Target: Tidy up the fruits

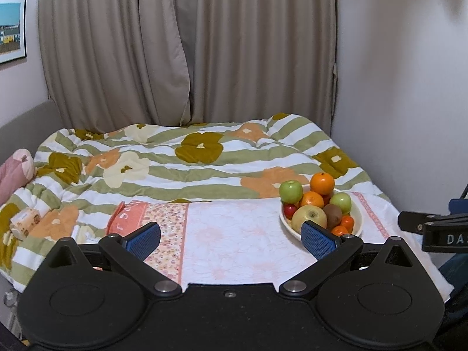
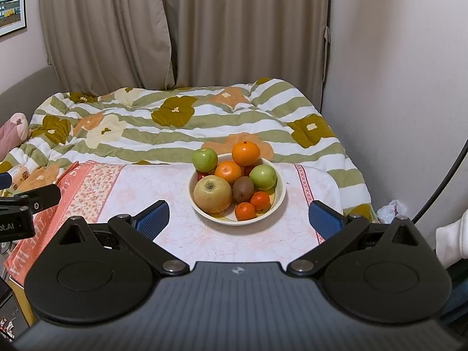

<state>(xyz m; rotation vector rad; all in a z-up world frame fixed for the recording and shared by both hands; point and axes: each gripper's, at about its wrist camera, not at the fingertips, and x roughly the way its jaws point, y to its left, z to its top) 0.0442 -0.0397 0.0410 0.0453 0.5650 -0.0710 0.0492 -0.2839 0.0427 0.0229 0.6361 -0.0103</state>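
A cream bowl [image 2: 279, 197] [image 1: 357, 219] heaped with fruit stands on a pale pink cloth [image 2: 152, 196] [image 1: 234, 228] on the bed. It holds a big yellow apple [image 2: 213, 194], two green apples [image 2: 205, 159] [image 2: 263, 177], oranges [image 2: 246, 153] [image 2: 228, 172], a kiwi [image 2: 243, 188] and small tangerines [image 2: 245, 211]. My right gripper [image 2: 238, 220] stands open just in front of the bowl, nothing between its fingers. My left gripper [image 1: 232, 238] is open too, left of the bowl; its right pad [image 1: 318, 239] hides the bowl's near rim.
A floral striped quilt [image 1: 190, 158] covers the bed up to the beige curtains [image 1: 187, 46]. The white wall [image 2: 395, 87] is close on the right. A tissue pack [image 1: 25, 222] and a pink cushion [image 1: 14, 172] lie at the left. A white sleeve [image 2: 452, 242] shows at far right.
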